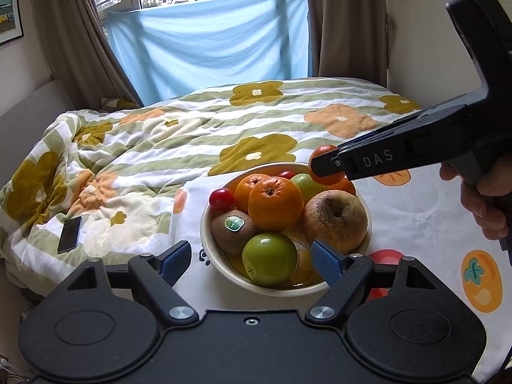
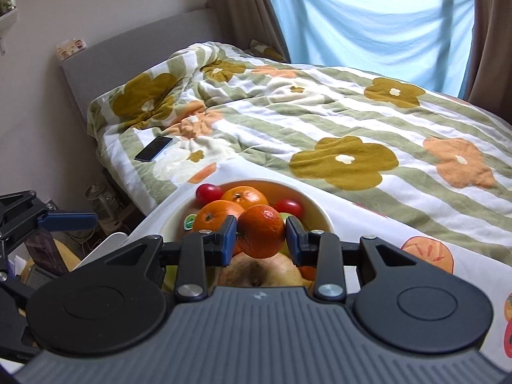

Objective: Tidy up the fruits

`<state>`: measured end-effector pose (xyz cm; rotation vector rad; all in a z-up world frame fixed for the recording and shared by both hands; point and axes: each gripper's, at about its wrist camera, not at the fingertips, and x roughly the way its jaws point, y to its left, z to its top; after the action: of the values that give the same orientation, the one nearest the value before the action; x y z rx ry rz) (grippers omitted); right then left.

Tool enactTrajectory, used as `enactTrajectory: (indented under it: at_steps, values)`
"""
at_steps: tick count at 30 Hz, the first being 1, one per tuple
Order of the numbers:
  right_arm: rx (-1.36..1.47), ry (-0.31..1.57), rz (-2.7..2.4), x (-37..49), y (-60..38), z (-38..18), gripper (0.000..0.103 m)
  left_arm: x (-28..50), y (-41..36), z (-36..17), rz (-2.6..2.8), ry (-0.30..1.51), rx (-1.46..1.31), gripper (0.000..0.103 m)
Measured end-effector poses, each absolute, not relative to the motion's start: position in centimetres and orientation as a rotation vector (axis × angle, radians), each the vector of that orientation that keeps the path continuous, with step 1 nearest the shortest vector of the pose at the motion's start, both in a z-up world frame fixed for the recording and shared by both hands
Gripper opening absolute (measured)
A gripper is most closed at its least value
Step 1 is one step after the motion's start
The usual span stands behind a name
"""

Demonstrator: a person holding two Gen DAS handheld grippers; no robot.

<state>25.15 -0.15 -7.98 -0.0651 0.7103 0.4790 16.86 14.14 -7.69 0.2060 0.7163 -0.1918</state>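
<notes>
A cream bowl [image 1: 204, 224] [image 2: 320, 211] on a fruit-print cloth holds two oranges [image 1: 275, 203], a kiwi [image 1: 232, 230], a green apple [image 1: 268, 262], a brownish apple [image 1: 334, 220], a second green fruit and small red fruits [image 1: 221, 199]. My right gripper [image 2: 261, 236] is shut on a small dark-orange mandarin [image 2: 260, 230] and hangs over the bowl. In the left wrist view that mandarin [image 1: 323, 153] shows behind the right gripper's black finger, above the bowl's far right side. My left gripper [image 1: 251, 260] is open at the bowl's near rim, the green apple between its blue fingers [image 1: 326, 264] without contact.
A bed with a striped, flowered quilt [image 1: 192, 134] lies beyond the cloth-covered surface [image 1: 416, 224]. A dark phone [image 1: 69, 234] [image 2: 153, 148] rests on the quilt at left. A hand [image 1: 483, 204] grips the right tool. Cluttered things sit below the surface's left edge [image 2: 102, 204].
</notes>
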Motion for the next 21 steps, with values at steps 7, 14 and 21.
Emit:
enactTrajectory:
  at_steps: [7, 14, 21]
  values:
    - [-0.071, 0.733, 0.4, 28.9, -0.7, -10.6, 0.048, 18.7, 14.2, -8.8, -0.221, 0.736, 0.212, 0.085]
    - [-0.064, 0.74, 0.368, 30.1, -1.0, -11.5, 0.049, 19.7, 14.0, -9.2, -0.238, 0.744, 0.213, 0.085]
    - [0.011, 0.683, 0.342, 28.8, -2.0, -10.5, 0.097, 19.6, 13.9, -9.1, -0.253, 0.745, 0.216, 0.085]
